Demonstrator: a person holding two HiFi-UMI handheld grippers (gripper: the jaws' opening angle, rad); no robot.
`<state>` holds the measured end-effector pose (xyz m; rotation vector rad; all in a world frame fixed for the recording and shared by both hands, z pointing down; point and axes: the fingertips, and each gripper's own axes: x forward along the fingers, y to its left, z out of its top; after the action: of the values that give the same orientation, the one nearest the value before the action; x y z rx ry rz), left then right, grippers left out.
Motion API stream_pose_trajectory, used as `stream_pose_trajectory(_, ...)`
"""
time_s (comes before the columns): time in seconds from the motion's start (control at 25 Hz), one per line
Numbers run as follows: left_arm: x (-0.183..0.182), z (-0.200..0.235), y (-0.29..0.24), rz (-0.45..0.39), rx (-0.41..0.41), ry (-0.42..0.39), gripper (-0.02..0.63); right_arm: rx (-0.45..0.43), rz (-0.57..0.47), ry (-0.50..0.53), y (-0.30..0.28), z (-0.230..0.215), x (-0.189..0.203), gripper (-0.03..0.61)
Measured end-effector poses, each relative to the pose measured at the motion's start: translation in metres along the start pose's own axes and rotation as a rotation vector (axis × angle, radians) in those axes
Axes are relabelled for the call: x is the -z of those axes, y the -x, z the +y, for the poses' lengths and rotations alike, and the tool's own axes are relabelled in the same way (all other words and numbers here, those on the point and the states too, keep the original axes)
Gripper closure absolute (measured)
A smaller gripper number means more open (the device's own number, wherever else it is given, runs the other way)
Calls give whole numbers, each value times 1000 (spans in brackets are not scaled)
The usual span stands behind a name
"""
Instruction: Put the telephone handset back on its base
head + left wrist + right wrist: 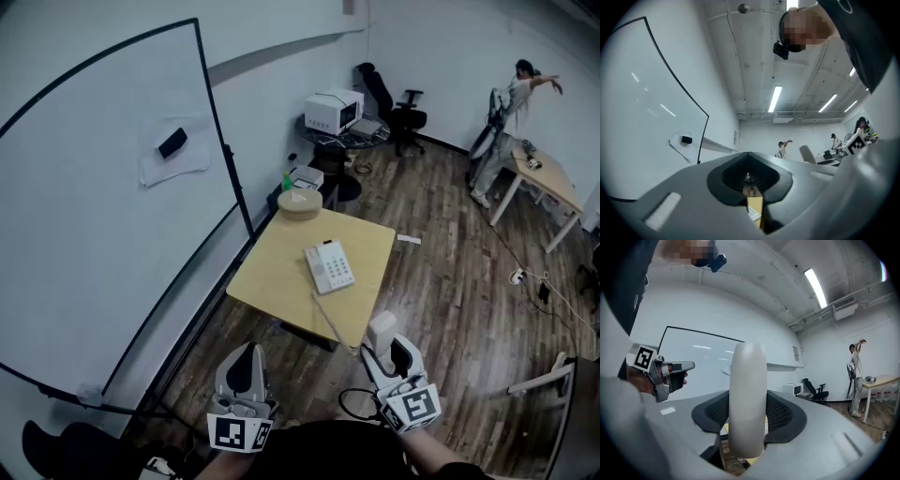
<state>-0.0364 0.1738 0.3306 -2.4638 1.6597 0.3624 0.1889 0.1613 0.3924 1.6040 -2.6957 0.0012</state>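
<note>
Right gripper (386, 354) jaws clamp the handset (382, 328), left gripper (246, 364) jaws closed empty, base (330, 267) well apart on the counter (272, 281), so nothing's replaced yet.

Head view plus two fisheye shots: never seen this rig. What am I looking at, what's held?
No robot here: a person holds a two-jaw gripper in each hand. The head view comes from a camera on their head, looking down; the other two ride on the grippers and look along the jaws. On the wooden table lie a white phone base and a round box. The right gripper clamps the white handset, off its base. The left gripper is closed and empty.
</note>
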Motion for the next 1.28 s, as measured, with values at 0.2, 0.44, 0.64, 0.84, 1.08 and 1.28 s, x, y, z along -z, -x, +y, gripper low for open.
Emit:
stream_pose_trajectory(0.2, 1, 4, 5, 4, 13, 8, 614, 12, -1, 1, 0, 5, -2, 354)
stream_pose_trajectory(0.44, 2, -4, 3, 8, 38, 11, 614, 0, -6, -22, 2, 8, -2, 354)
stream_pose_trajectory(0.64, 3, -12, 0, 12, 38, 6, 614, 1, -10, -26, 4, 2, -1, 354)
stream_pose_trajectory(0.84, 9, -20, -5, 22, 14, -14, 614, -29, -16, -12, 2, -6, 3, 354)
stream_pose_trajectory(1.08, 15, -21, -13, 36, -37, -65, 614, -81, -45, -17, -11, -18, 9, 354)
stream_pose_trajectory(1.28, 16, -9, -20, 46, -86, -92, 614, -107, -40, -37, -31, -24, 13, 356)
